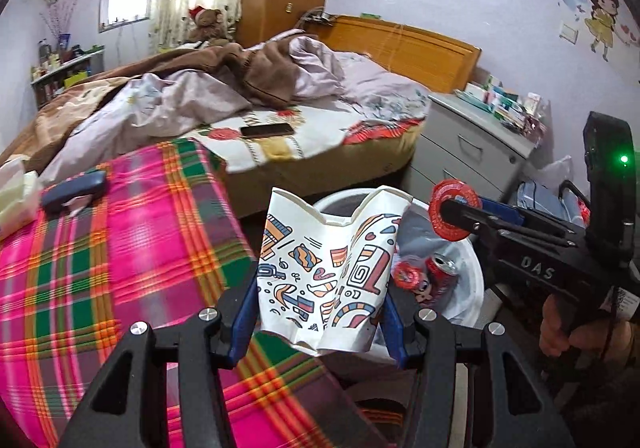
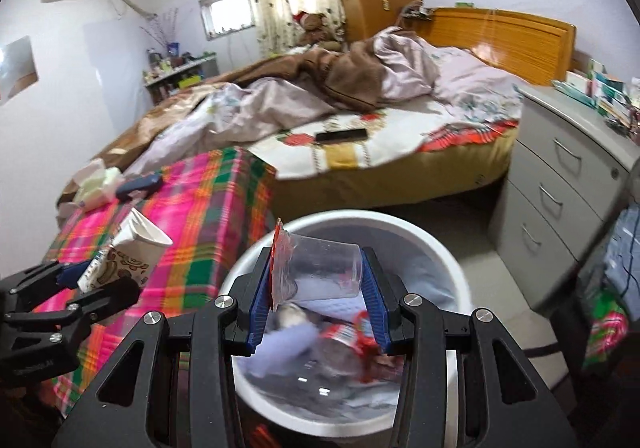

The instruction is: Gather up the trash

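Observation:
My left gripper (image 1: 320, 304) is shut on a crumpled white paper cup (image 1: 328, 268) with coloured doodles, held at the edge of the plaid-covered table beside the white trash bin (image 1: 472, 272). It also shows in the right wrist view (image 2: 132, 248). My right gripper (image 2: 318, 280) is shut on a clear plastic cup (image 2: 324, 268) with a red foil lid (image 2: 278, 248), held on its side over the bin (image 2: 440, 248). In the left wrist view the right gripper (image 1: 456, 214) holds the red lid (image 1: 454, 210) above the bin. A red can (image 1: 438, 274) and wrappers lie inside the bin.
The pink and green plaid table (image 1: 120, 268) carries a dark case (image 1: 74, 190) and a tissue pack (image 2: 96, 184). A bed (image 2: 360, 120) with a phone (image 2: 340, 136) stands behind. A grey drawer unit (image 2: 560, 184) stands right of the bin.

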`<state>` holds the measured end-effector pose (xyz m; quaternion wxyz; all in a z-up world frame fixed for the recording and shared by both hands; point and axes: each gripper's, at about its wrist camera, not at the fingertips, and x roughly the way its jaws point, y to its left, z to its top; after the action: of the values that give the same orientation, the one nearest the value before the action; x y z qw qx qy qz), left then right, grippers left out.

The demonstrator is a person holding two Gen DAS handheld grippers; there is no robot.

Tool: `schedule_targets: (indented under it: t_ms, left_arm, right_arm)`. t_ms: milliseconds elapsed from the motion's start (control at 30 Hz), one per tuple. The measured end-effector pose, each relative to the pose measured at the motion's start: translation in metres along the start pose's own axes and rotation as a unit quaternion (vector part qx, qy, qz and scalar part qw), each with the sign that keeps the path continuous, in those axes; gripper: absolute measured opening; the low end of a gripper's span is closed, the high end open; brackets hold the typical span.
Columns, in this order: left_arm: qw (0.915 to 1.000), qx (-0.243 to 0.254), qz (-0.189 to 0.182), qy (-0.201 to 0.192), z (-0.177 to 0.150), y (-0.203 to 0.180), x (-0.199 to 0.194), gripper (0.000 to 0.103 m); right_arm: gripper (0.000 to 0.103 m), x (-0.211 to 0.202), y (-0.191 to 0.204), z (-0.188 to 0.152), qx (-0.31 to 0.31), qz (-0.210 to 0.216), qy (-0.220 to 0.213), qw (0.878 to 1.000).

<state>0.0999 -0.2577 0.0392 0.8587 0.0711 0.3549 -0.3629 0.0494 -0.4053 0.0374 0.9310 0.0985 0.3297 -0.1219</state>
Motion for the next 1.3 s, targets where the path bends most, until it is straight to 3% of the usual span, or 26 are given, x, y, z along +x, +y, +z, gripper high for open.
schedule_targets:
  t_ms: [467,533,633,867,1300]
  left_arm:
    - [0.9985,0.014,-0.016,0.051,-0.004,-0.035,0.060,0.057]
    - [0.9980,0.007,-0.023,0.058,-0.004,-0.035,0.065,0.066]
    - [0.9980,0.010,-0.025,0.058,-0.005,-0.037,0.067,0.067]
    - [0.9987,0.002,-0.013,0.049,-0.006,-0.033,0.059,0.074]
    - [0.9988,-0.006,0.048,0.003,-0.024,-0.020,0.009,0.080]
  right_arm:
    - [0.044,0.026,-0.040,-0.015,-0.002,-0.052,0.053,0.997]
    - [0.052,0.028,-0.044,-0.015,0.002,-0.056,0.059,0.997]
    - [0.059,0.028,-0.047,-0.017,0.011,-0.049,0.060,0.997]
    - [0.059,0.020,-0.046,-0.018,0.018,-0.046,0.045,0.998]
    - [0.059,-0.019,-0.019,-0.031,0.017,-0.033,-0.006,0.999]
